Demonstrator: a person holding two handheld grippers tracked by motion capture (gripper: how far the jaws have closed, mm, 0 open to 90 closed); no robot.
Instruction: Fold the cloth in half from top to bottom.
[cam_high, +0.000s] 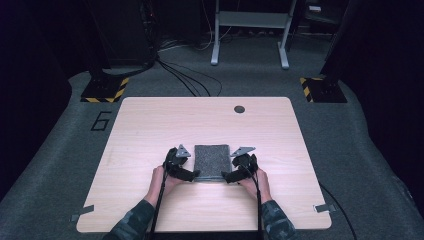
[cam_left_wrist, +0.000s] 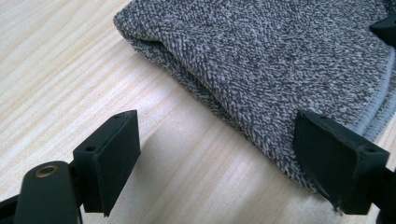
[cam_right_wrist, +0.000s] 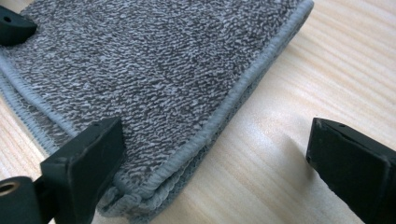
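- The folded grey towel (cam_high: 212, 161) sits a bit below the centre of the high view, on the pale wooden table (cam_high: 150, 125), with a gripper parked at each near corner.
- The left gripper (cam_high: 189, 175) has its jaws spread wide with nothing between them. In the left gripper view, one jaw hovers over bare wood at lower left and the other sits right at the towel's fluffy folded side (cam_left_wrist: 224, 107) at lower right.
- The right gripper (cam_high: 229, 176) is just as wide open and empty too. In the right gripper view the stitched hem corner (cam_right_wrist: 154, 179) lands between its jaws, near the bottom centre.
- Looks like the person is lining up to pinch both near corners. To do it well, each lower jaw should probably slide under all the layers, not just the top one, and both should close evenly so the stack doesn't skew.
- The hemmed edges (cam_right_wrist: 261, 60) stack up neatly at the right, so that's the cleaner grab.
- There's loads of open table toward the top, left and right of the high view, with only a small dark grommet (cam_high: 239, 109) up near the far edge.
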